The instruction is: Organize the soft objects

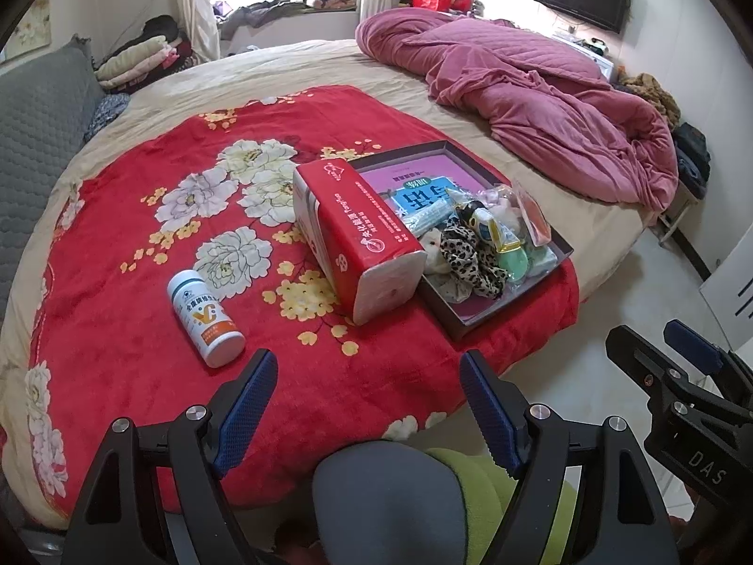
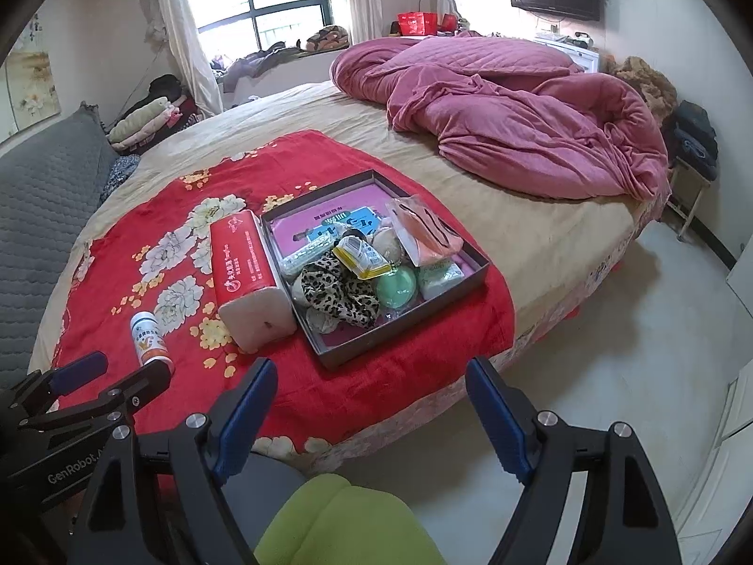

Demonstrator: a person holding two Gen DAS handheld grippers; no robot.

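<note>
Hovering off the bed edge, left gripper [image 1: 367, 376] and right gripper [image 2: 372, 383] both gape wide, holding nothing. Tissue pack [image 1: 357, 235] lies touching the dark tray [image 1: 499, 315]; a leopard scrunchie [image 2: 336, 294] sits inside.

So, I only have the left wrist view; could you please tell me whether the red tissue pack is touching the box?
Observer: From the right wrist, the red tissue pack lies along the box's left wall, seemingly touching it.
Operator: Is the right gripper holding anything?
Observer: No, the right gripper is open and empty, short of the box.
Operator: And the half-hidden green thing?
Observer: A round green item, inside the box beside the leopard scrunchie.
</note>
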